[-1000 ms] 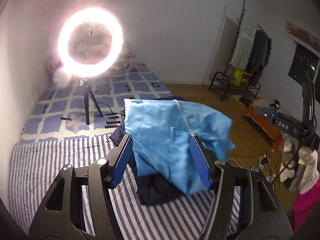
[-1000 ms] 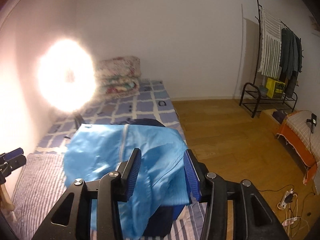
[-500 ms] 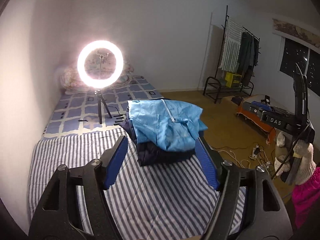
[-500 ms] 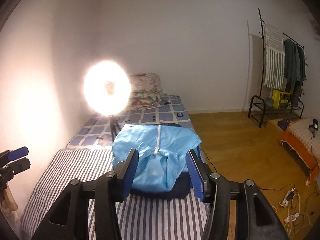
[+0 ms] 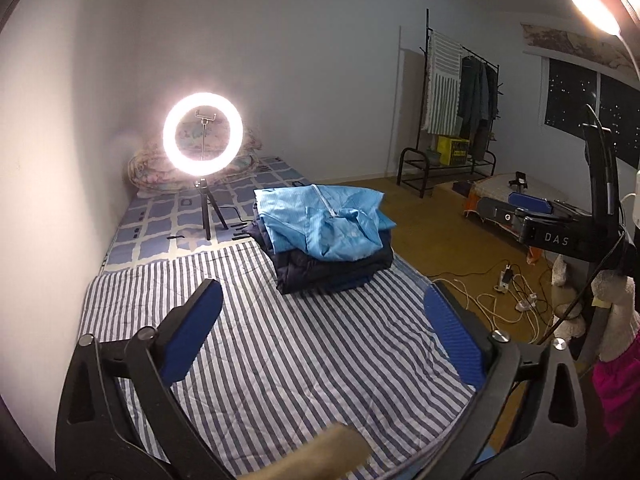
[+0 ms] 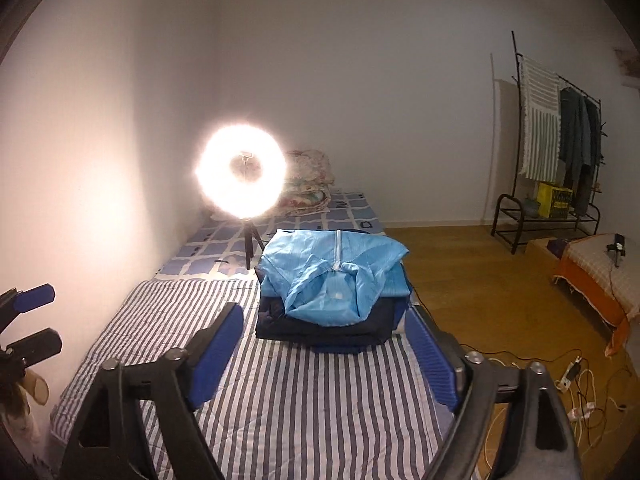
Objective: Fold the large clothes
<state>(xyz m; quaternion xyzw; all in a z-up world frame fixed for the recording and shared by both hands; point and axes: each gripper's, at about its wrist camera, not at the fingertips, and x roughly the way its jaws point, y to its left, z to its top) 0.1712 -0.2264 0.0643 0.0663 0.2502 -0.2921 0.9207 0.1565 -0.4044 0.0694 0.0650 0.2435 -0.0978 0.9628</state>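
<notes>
Left tongs (image 5: 322,330) and right tongs (image 6: 326,354) are both empty, jaws spreading wider, nothing between them, hovering over the striped sheet (image 5: 280,360) well short of the pile. The blue jacket (image 6: 334,276) lies folded on the dark folded clothes (image 6: 328,328) at the bed's right edge, probably stacked there as finished. Its zipper, the long axis, runs away toward the ring light (image 5: 203,138).

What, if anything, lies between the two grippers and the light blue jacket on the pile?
Nothing visible does. Only bare striped bedding separates the left gripper and right gripper, jaws opening and empty, from the light blue jacket atop the dark folded clothes. The ring light stands behind, to the left.
</notes>
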